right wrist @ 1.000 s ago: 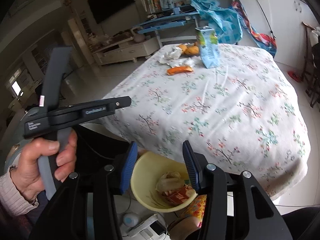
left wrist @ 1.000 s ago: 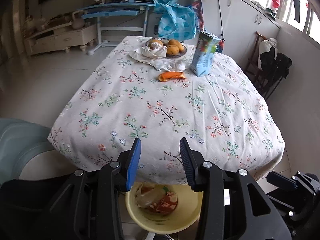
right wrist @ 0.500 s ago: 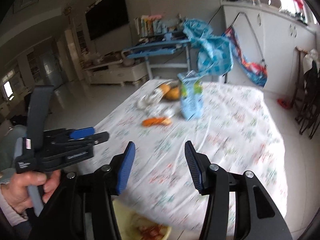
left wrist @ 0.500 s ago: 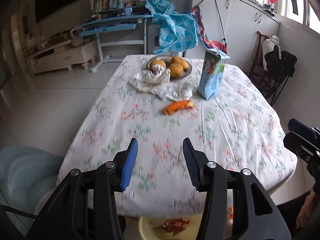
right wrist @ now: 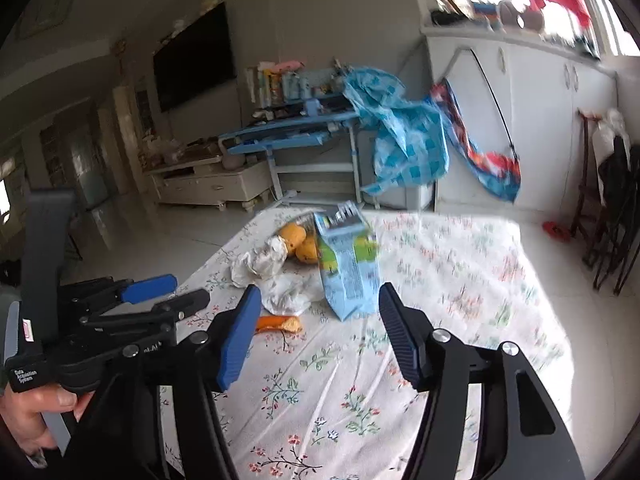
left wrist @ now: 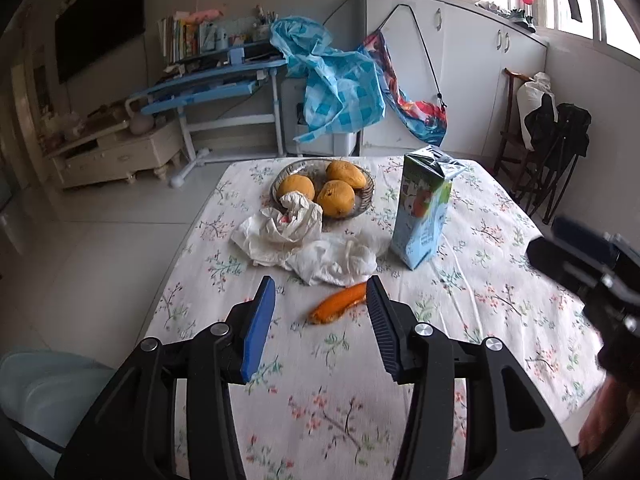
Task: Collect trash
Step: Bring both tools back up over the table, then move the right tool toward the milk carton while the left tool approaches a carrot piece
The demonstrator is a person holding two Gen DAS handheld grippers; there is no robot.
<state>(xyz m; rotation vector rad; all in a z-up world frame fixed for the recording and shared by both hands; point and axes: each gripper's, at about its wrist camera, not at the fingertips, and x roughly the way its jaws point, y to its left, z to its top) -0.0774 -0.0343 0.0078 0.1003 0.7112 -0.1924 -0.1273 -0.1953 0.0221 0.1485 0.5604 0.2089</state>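
On the floral tablecloth point(left wrist: 500, 292) lie a curled orange peel point(left wrist: 340, 304), two crumpled white tissues point(left wrist: 280, 232) point(left wrist: 332, 260) and an upright blue juice carton point(left wrist: 424, 208). My left gripper point(left wrist: 320, 292) hovers open over the near part of the table, and the peel lies just beyond its fingertips. My right gripper point(right wrist: 319, 300) hangs above the cloth with its jaws opening and nothing between them. The carton point(right wrist: 348, 264) stands farther ahead of it, and the peel point(right wrist: 278, 323) is low to its left. The left gripper point(right wrist: 176, 294) shows beside it, held by a hand point(right wrist: 36, 412).
A bowl point(left wrist: 368, 196) with three orange fruits sits behind the tissues. A pale blue seat point(left wrist: 40, 380) stands at the table's near left corner. Dark folding chairs point(left wrist: 556, 160) stand to the right, with a blue desk point(left wrist: 224, 84) and white cabinets behind the table.
Both grippers have moved from above the yellow trash bowl forward over the table, and the bowl has left both views. The right jaws stand wider, the left a little wider.
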